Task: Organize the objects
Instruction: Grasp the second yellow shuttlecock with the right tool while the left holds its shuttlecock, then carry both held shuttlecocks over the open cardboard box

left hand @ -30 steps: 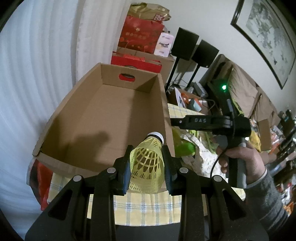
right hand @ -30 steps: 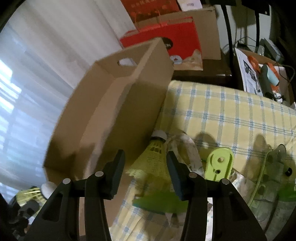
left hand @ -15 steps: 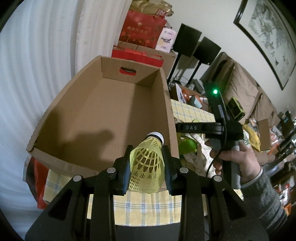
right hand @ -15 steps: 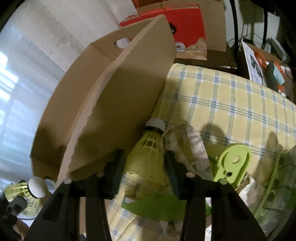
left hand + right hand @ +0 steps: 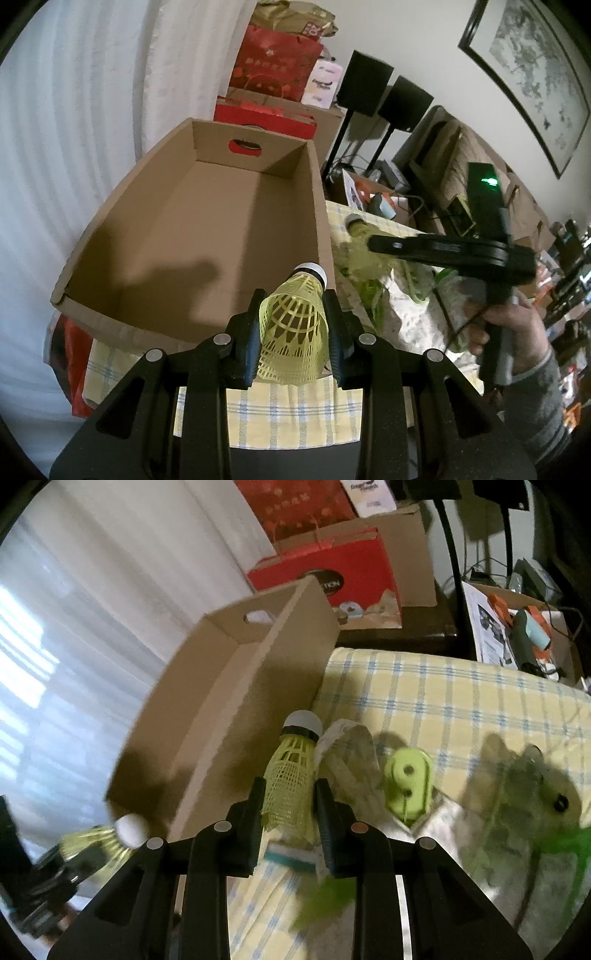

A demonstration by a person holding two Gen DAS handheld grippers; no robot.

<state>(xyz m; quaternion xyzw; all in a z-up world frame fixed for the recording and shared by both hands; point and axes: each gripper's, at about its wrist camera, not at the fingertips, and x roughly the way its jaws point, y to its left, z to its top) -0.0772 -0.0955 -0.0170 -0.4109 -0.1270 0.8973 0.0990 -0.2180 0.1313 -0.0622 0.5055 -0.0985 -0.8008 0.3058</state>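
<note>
A: Left hand-held gripper [image 5: 293, 334] clamps a yellow shuttlecock [image 5: 293, 332] (cork forward) at the cardboard box [image 5: 192, 236] edge.

B: Right hand-held gripper [image 5: 289, 814], jaws just closed, grips second shuttlecock [image 5: 291, 775] beside the box wall.

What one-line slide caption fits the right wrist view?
Right tool shut on a yellow shuttlecock, beside the cardboard box on a checked tablecloth.

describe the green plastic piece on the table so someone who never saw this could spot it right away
Start at the big open cardboard box on the yellow checked tablecloth. To its right, past the shuttlecock clamped in the right gripper, lies a lime-green plastic piece. Unlike the mesh shuttlecock, it is solid, rounded, with two dark holes.
</note>
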